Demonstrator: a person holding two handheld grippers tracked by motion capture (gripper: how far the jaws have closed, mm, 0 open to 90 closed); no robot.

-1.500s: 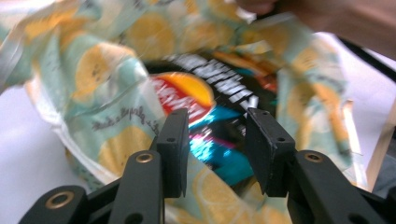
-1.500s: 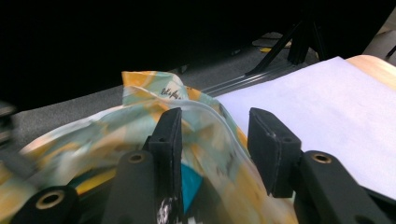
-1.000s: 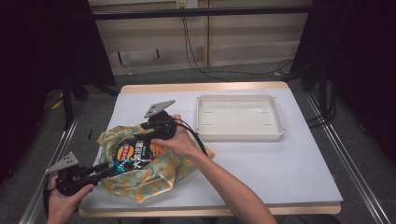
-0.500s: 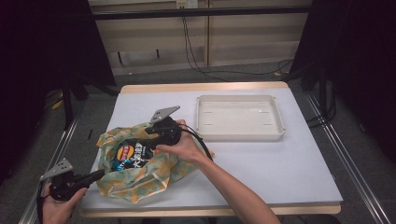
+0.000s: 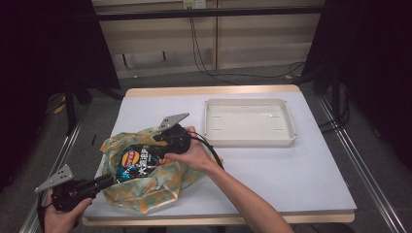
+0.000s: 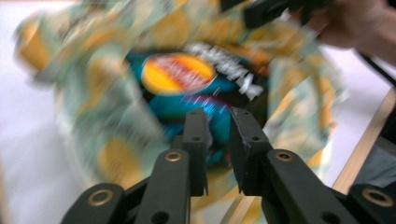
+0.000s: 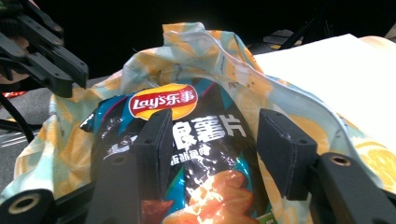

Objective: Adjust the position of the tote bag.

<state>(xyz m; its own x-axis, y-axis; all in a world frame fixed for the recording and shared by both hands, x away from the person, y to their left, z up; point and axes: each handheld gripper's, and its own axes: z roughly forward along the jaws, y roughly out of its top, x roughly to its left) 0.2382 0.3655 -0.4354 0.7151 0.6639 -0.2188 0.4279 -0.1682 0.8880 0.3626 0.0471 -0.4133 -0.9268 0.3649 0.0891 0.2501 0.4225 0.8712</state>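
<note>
A black and blue chip bag [image 5: 138, 158] [image 7: 187, 140] [image 6: 187, 79] lies face up inside a yellow-patterned fabric bag [image 5: 150, 194] [image 7: 205, 51] at the table's front left. My right gripper [image 5: 148, 148] [image 7: 215, 121] reaches in from the right. Its jaws stand on either side of the chip bag's near end, pads against the foil. My left gripper [image 5: 111, 179] [image 6: 217, 114] sits at the fabric bag's front-left edge and points at the chip bag. Its jaws have just been opening to a narrow gap with nothing between them.
A shallow white tray [image 5: 291, 121] stands at the back right of the grey table [image 5: 291, 179]. The wooden front edge of the table runs just under the left hand. Cables hang on the wall behind.
The left gripper drew back off the fabric bag toward the table's front-left corner, then nosed slightly forward again. The right gripper and the chip bag have barely shifted.
</note>
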